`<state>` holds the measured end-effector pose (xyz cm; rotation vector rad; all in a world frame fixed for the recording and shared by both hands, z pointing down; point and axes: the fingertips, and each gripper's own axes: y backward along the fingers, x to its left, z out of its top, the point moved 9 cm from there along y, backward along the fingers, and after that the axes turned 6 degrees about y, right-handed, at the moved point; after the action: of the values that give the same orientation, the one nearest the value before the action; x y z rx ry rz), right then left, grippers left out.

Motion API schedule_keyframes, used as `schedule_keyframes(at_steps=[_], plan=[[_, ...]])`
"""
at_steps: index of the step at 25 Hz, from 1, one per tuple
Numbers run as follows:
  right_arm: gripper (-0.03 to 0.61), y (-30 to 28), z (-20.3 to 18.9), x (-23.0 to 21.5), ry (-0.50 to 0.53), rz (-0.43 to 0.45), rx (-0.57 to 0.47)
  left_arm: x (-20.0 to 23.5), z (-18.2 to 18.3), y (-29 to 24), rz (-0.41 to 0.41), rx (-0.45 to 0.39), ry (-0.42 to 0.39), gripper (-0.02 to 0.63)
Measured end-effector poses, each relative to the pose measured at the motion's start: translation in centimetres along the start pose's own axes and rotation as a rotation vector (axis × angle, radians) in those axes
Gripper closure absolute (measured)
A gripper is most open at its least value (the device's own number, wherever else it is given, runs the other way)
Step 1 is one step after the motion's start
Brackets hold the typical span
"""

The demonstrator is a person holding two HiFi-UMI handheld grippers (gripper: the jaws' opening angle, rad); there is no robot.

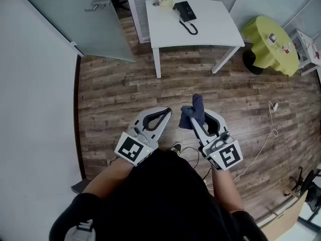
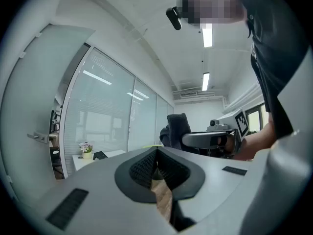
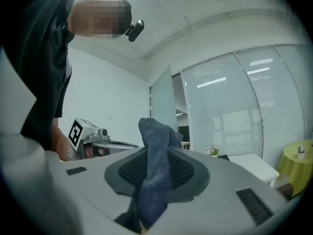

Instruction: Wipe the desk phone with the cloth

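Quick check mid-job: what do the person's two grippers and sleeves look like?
The left gripper and right gripper are light grey and tapered, with ribbed black pads. Each carries a marker cube with black-and-white squares. The person wears a black top, its sleeves ending above the forearms.

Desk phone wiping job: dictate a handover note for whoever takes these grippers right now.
Left gripper: shut, empty.
Right gripper: fingers shut on the dark blue cloth.
Desk phone: on the white table across the wood floor, well beyond both grippers.
Done: cloth is in grip.
Left: walk to the table and wipe the phone; no wiping has started.
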<state>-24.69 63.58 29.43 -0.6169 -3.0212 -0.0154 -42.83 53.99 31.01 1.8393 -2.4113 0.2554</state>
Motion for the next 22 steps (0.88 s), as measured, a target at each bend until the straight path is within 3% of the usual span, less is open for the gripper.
schedule_keyframes(at_steps=[13, 22], plan=[[0.466, 1.1, -0.5, -1.3, -0.014, -0.017, -0.017, -0.7, 0.2, -1.4, -0.006, 0.015, -0.017, 0.603], [0.466, 3.2, -0.2, -3.5, -0.038, 0.024, -0.056, -2.8, 0.7, -3.9, 0.016, 0.005, -0.042, 0.603]])
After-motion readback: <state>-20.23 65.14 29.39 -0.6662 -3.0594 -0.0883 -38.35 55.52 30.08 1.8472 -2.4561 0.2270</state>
